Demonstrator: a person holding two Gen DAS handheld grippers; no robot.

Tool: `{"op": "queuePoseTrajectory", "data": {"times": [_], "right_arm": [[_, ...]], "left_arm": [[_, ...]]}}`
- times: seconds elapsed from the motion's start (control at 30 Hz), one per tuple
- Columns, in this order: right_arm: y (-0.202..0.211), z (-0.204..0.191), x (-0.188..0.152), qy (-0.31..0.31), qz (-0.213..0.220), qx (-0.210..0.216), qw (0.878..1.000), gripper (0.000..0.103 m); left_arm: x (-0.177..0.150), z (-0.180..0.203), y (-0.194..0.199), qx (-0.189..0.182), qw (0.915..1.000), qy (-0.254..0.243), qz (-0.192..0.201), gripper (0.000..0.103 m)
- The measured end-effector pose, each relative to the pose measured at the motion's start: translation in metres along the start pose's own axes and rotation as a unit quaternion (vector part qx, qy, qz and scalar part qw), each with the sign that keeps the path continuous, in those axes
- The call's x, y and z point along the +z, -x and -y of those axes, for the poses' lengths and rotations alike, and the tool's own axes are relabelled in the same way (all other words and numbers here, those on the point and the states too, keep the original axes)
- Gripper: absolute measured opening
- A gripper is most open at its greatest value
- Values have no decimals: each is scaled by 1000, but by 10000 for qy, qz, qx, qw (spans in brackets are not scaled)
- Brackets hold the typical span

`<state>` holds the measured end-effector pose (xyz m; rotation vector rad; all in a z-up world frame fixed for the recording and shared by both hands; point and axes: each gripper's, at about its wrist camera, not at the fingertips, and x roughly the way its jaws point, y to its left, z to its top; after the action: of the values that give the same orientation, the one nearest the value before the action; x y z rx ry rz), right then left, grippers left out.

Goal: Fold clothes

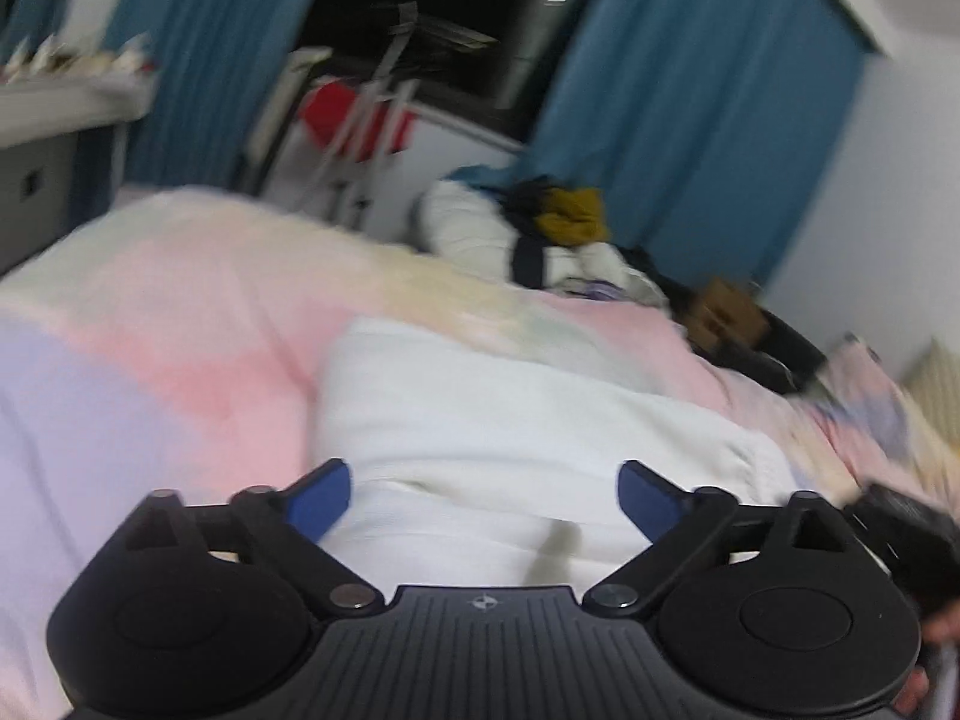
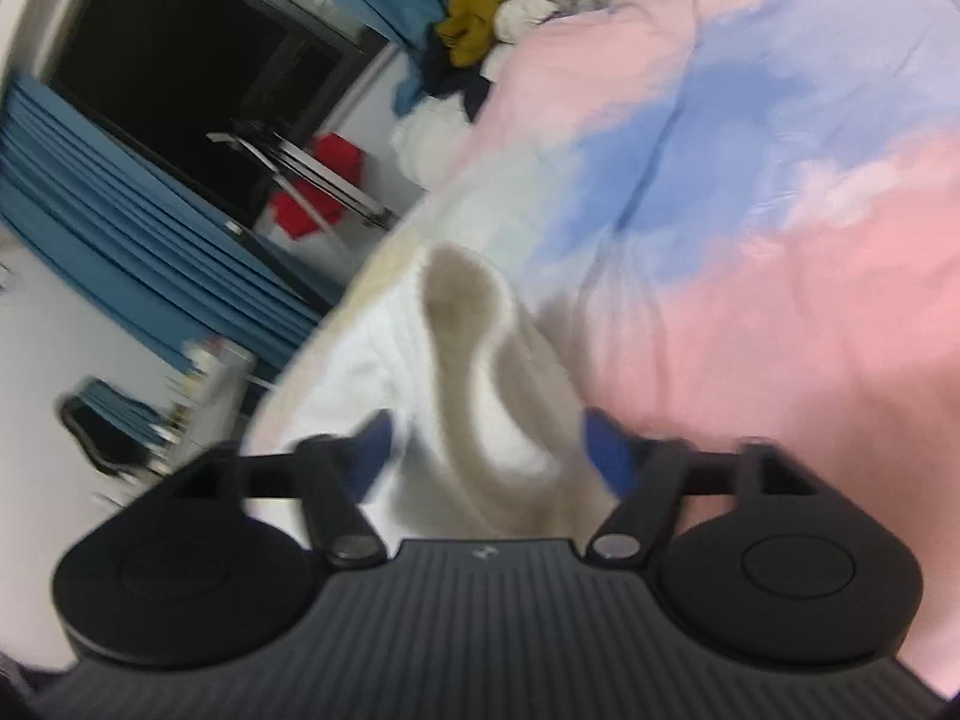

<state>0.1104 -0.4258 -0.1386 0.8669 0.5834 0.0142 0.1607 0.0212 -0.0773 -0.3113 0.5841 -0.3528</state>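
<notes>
A white knitted garment (image 1: 504, 414) lies on a pastel pink, blue and yellow bedspread (image 1: 180, 324). My left gripper (image 1: 485, 501) hovers over the garment's near part, its blue fingertips (image 1: 321, 504) wide apart and nothing between them. In the right wrist view the same white garment (image 2: 480, 372) forms a raised fold running up between the spread blue fingertips (image 2: 606, 450) of my right gripper (image 2: 489, 447). The jaws stand apart on either side of the fold, and this view is blurred. The bedspread (image 2: 780, 240) fills the right side.
A pile of clothes (image 1: 558, 228) with a mustard piece sits at the bed's far end. Blue curtains (image 1: 690, 90) frame a dark window, with a drying rack and red cloth (image 1: 354, 114) below. A brown box (image 1: 726, 306) and dark items lie at the bed's right edge.
</notes>
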Motion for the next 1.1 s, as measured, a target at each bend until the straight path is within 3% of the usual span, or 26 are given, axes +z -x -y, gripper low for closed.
{"op": "queuePoseTrajectory", "data": {"times": [0.13,0.23,0.3,0.5,0.7,0.83,1.1], "right_arm": [[-2,-2,-7,21,-322,143,9994,84],[-20,0,-13,249,-473,-76,9985,89],[-32,4,-15,257,-511,-155,9982,92],[-51,4,-12,185,-509,131,9984,98],[-16,-23,-4,281,33,736,9969,99],[-12,-14,1,-31,202,1314,9911,98],[-51,-19,-7,393,-179,438,9981,98]], "left_arm": [[8,-29,-18,157,9971,601,-451,98],[10,-38,-29,93,9949,763,-648,98],[9,-42,-31,65,9943,807,-690,98],[-3,-46,-30,45,9934,864,-758,98],[-14,-47,-33,-63,9923,978,-754,98],[-17,-50,-35,-83,9923,992,-731,98],[-25,-45,-35,-46,9941,800,-728,97]]}}
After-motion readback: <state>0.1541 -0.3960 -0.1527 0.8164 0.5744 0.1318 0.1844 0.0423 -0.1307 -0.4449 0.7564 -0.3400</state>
